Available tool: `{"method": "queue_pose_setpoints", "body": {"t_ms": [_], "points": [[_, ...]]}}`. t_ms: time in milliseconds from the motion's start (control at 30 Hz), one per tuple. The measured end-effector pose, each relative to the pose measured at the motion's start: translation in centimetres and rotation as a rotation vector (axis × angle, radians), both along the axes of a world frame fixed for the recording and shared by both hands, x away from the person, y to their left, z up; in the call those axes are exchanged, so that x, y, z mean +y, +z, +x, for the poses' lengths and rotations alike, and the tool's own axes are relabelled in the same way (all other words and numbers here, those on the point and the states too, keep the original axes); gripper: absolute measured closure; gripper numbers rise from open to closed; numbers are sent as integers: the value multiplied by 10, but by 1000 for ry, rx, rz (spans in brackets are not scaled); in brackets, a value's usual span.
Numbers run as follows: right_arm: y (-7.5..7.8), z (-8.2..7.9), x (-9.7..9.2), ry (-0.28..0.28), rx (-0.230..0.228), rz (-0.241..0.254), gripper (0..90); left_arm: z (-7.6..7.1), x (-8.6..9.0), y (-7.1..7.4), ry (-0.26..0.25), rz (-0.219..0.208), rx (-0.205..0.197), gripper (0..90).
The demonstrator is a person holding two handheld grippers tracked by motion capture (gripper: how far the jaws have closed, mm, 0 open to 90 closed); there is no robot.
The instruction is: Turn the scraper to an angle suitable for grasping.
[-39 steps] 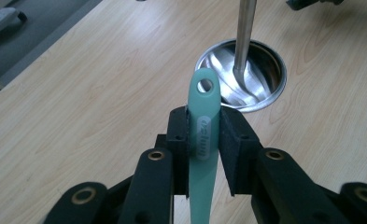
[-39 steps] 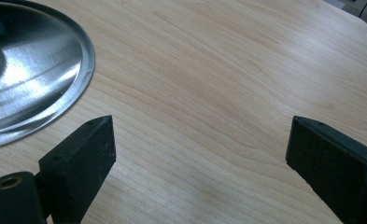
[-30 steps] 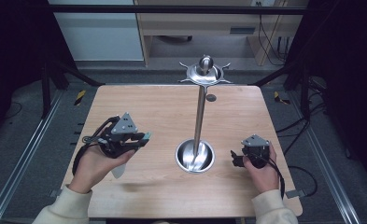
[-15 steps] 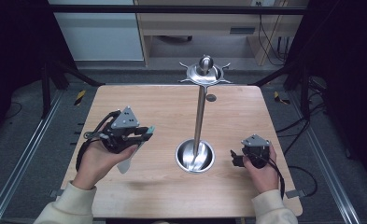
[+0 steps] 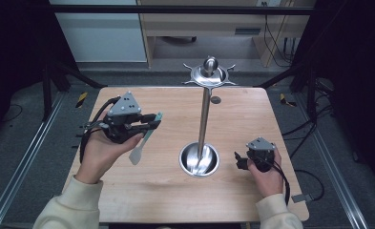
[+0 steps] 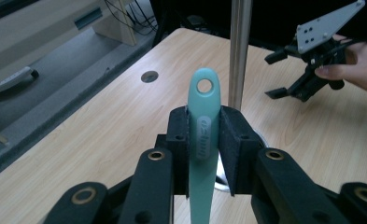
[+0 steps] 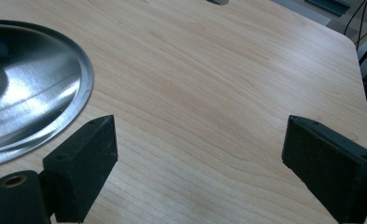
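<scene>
The left claw (image 5: 151,125) is clamped on a teal spatula (image 5: 144,140), lifted off the wooden surface (image 5: 252,124) at nine o'clock from the steel utensil stand (image 5: 203,119). At four o'clock of it, the right claw (image 5: 238,161) rests with jaws apart.

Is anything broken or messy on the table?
Nothing stands out. The metal stand is upright on the wooden table, the left gripper holds a mint spatula neatly, and nothing looks spilled or damaged.
</scene>
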State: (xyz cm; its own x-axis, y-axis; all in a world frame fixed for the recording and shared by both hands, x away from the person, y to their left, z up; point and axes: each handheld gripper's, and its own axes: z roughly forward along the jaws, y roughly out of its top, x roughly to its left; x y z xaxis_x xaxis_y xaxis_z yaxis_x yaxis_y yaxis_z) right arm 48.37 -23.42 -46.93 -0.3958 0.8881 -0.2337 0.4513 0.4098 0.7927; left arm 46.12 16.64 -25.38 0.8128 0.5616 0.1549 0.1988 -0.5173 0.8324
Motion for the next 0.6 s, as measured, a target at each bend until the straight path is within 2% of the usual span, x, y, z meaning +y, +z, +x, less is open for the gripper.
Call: {"method": "queue_pose_setpoints", "body": {"t_ms": [133, 200, 267, 333, 400, 500, 600], "points": [[2, -1, 0, -6, -16, 7, 123, 1, -3, 3, -7, -21, -2, 744], [4, -2, 0, -12, -28, 25, 131, 1, -4, 4, -7, -11, -4, 744], [6, -2, -3, -16, -39, 46, 132, 1, -4, 5, -10, -23, -1, 744], [6, -2, -5, -17, -36, 52, 133, 2, -2, 7, -8, -26, -4, 744], [5, -2, -5, -19, -30, 55, 133, 2, -1, 9, -6, -47, -6, 744], [6, 0, -5, -17, -28, 65, 134, 3, -1, 9, 0, -44, -11, 744], [8, 0, -5, -12, -41, 67, 134, 4, 0, 8, 5, -59, 3, 744]]}}
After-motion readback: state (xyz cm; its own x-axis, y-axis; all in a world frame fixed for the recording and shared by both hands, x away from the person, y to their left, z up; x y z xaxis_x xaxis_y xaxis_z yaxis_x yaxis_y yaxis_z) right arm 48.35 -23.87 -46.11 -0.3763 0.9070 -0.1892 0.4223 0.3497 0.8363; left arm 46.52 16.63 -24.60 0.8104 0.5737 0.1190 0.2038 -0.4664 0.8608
